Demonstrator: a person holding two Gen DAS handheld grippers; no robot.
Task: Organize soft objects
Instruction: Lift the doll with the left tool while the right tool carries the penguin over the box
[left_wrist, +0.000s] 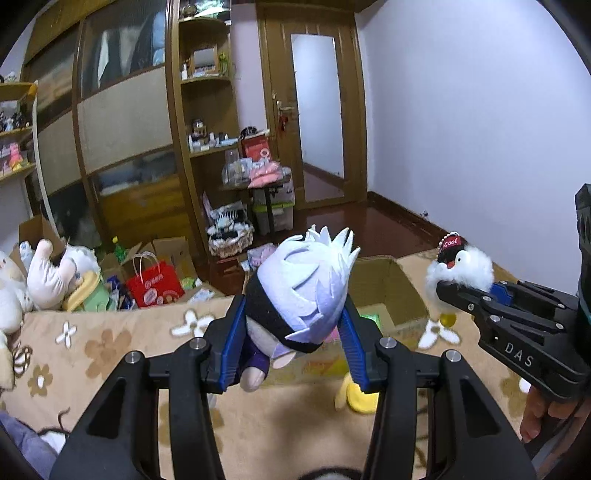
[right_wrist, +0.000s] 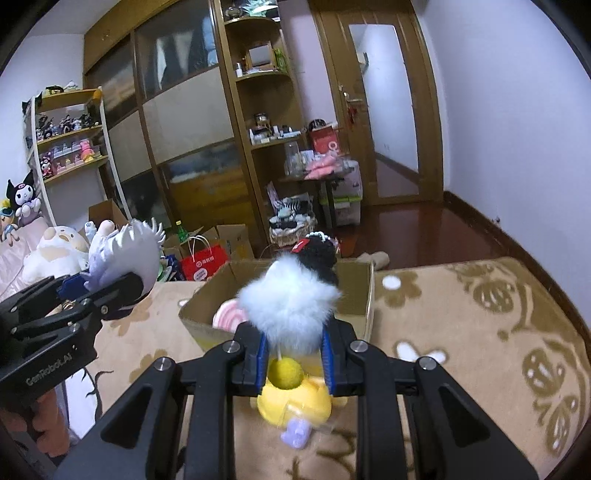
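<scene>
My left gripper (left_wrist: 291, 328) is shut on a white-haired plush doll (left_wrist: 306, 284) with a black blindfold, held above the floral blanket in front of an open cardboard box (left_wrist: 399, 291). My right gripper (right_wrist: 293, 350) is shut on a fluffy white bird plush (right_wrist: 291, 299) with a black knitted cap and yellow pom-pom feet, held just before the same box (right_wrist: 354, 291). In the left wrist view the right gripper (left_wrist: 441, 290) holds the bird (left_wrist: 469, 267) to the right of the box. In the right wrist view the left gripper (right_wrist: 138, 286) holds the doll (right_wrist: 125, 254) at left.
A yellow plush (right_wrist: 295, 400) lies on the beige floral blanket (right_wrist: 480, 332) under my right gripper; it also shows in the left wrist view (left_wrist: 356, 397). A pink item (right_wrist: 229, 315) lies in the box. More plush toys (left_wrist: 55, 273), a red bag (left_wrist: 155, 284) and boxes stand at left.
</scene>
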